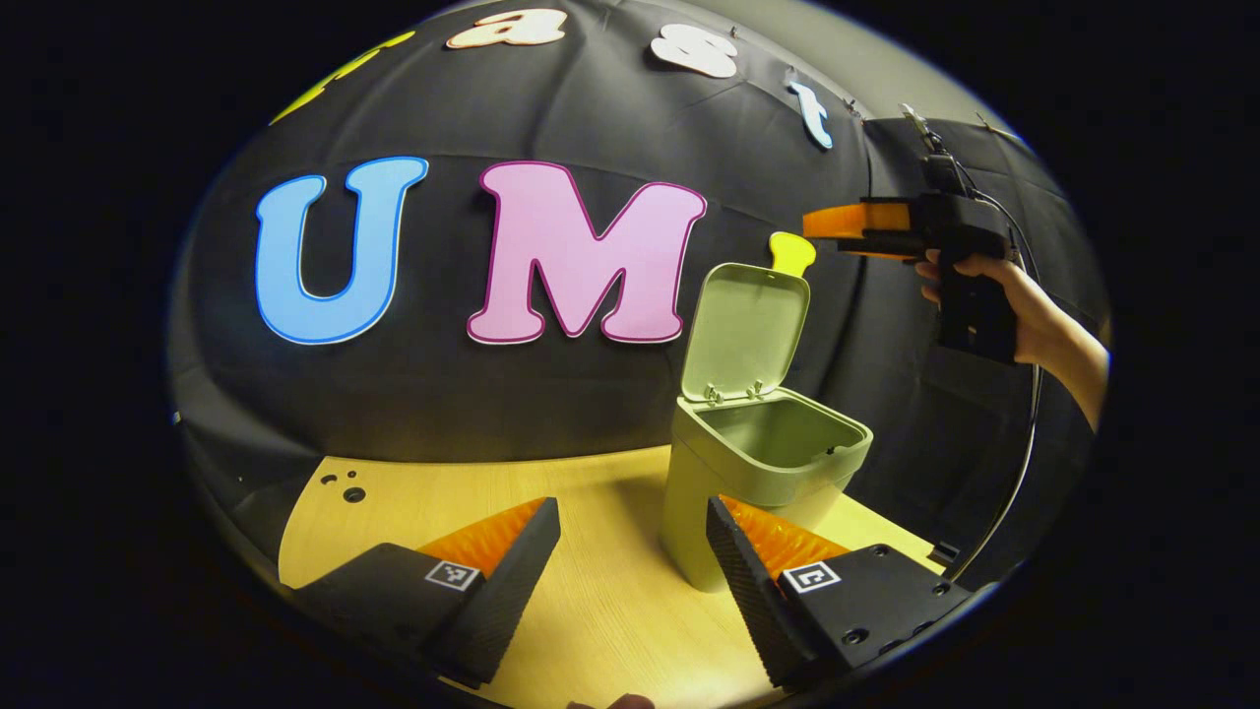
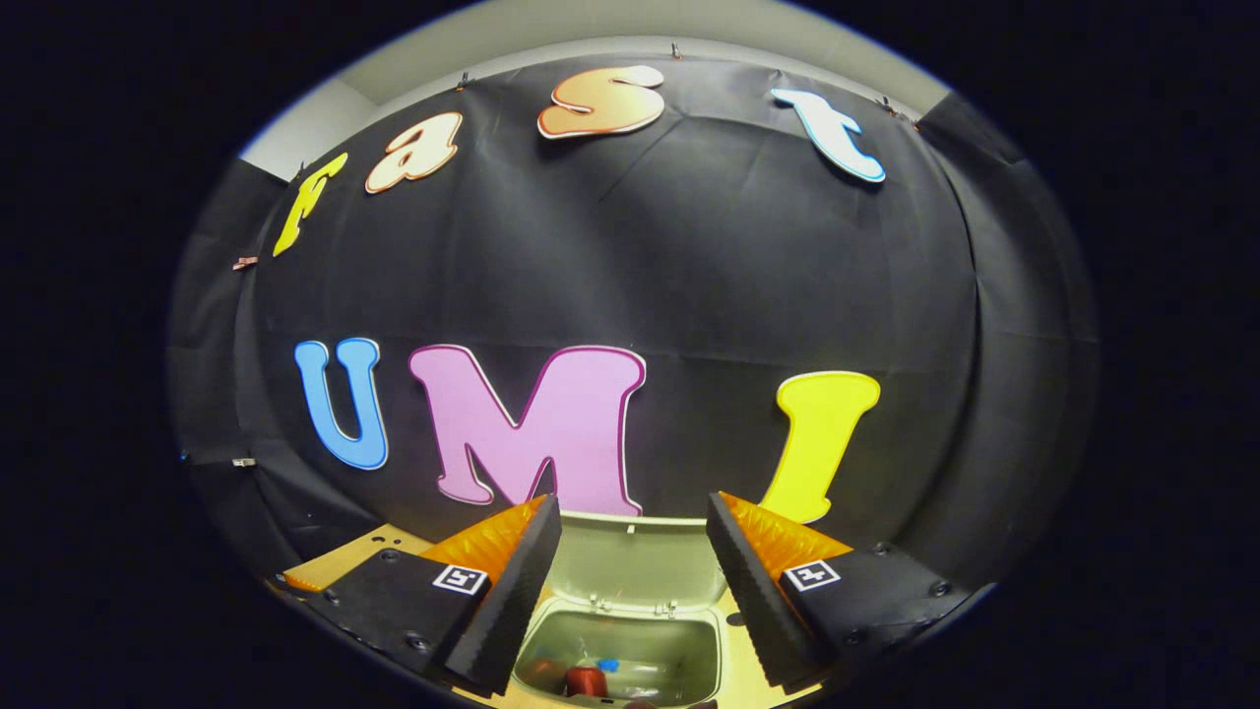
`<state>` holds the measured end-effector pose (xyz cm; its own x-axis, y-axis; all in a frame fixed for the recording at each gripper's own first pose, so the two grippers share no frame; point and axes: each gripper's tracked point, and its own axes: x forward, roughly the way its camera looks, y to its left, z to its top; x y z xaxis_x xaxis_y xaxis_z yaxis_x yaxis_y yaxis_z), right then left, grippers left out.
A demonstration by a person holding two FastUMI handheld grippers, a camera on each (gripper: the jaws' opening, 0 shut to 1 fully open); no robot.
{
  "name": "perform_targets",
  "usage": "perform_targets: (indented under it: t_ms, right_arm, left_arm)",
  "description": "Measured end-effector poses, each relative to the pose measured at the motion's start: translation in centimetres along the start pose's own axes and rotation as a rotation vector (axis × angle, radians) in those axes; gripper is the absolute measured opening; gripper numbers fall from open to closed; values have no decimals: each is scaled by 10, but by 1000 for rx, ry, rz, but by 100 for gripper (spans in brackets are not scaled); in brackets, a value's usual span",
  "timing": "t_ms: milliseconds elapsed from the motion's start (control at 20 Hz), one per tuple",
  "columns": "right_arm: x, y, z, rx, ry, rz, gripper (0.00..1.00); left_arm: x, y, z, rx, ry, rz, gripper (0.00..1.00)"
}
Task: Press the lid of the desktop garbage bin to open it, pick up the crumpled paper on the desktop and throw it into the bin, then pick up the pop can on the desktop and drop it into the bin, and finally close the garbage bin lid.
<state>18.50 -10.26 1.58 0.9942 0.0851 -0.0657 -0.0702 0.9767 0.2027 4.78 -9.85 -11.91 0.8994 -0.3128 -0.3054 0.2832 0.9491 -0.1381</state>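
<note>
Right gripper view: right gripper (image 2: 633, 591) hovers above the garbage bin (image 2: 630, 655), fingers spread wide, nothing between them. Pop can (image 2: 587, 680) lies at the bin's bottom, with other bits I can't make out (paper probably). Left gripper view: left gripper (image 1: 633, 581) also wide and empty, low over the desktop (image 1: 610, 620) beside the bin; lid (image 1: 745, 330) stands upright. Dropping looks done; next, push the lid down.

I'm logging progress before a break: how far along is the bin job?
Nearly finished. The bin stands open, its lid upright. In the right gripper view a red can lies inside the bin, with something pale and blue beside it, hard to identify. The right gripper hangs open above the opening, the left gripper is open too. Closing the lid remains.
</note>
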Motion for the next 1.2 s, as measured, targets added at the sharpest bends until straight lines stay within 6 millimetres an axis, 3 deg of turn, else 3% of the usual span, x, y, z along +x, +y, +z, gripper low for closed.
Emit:
perform_targets:
  t_ms: [250,750,1200]
  right_arm:
    - [26,-15,12,-2,-12,-18,93]
    - [88,-18,-29,-3,79,-27,93]
    - [114,-14,-47,20,122,-20,93]
  left_arm:
    - [-4,3,-2,-22,0,16,96]
    - [-14,22,-4,-40,-4,76,96]
    - [-19,32,-7,-54,1,104,96]
